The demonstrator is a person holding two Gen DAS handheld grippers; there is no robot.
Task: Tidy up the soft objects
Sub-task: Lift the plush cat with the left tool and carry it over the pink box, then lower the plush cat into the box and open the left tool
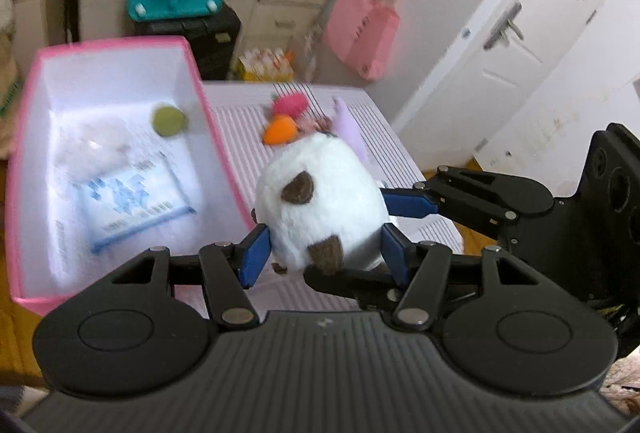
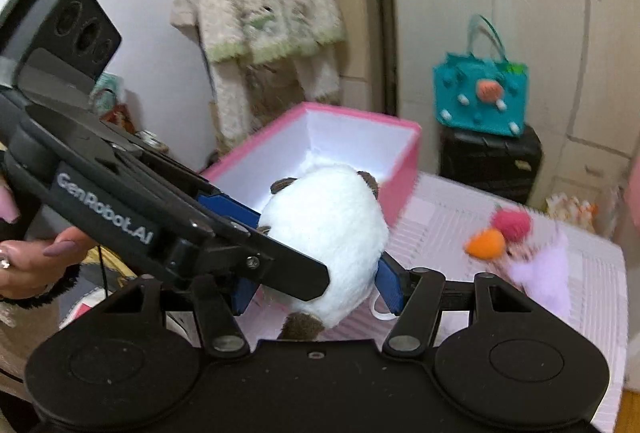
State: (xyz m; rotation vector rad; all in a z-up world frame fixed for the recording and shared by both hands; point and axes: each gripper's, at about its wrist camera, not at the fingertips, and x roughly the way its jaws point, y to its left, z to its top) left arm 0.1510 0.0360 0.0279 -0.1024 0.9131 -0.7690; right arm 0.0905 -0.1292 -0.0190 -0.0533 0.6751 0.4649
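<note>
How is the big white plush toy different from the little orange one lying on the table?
The white plush toy looks far bigger than the orange toy. It is white with brown patches; the orange toy is one bright colour. The white plush toy is clamped by both the left gripper and the right gripper, beside the pink box; the orange toy lies untouched on the striped table. Both look soft.

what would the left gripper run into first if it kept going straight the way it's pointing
Likely the small knitted toys lying on the striped cloth, beyond the white plush that the left gripper holds together with the right gripper. The pink box sits off to the left. Depth is hard to judge.
</note>
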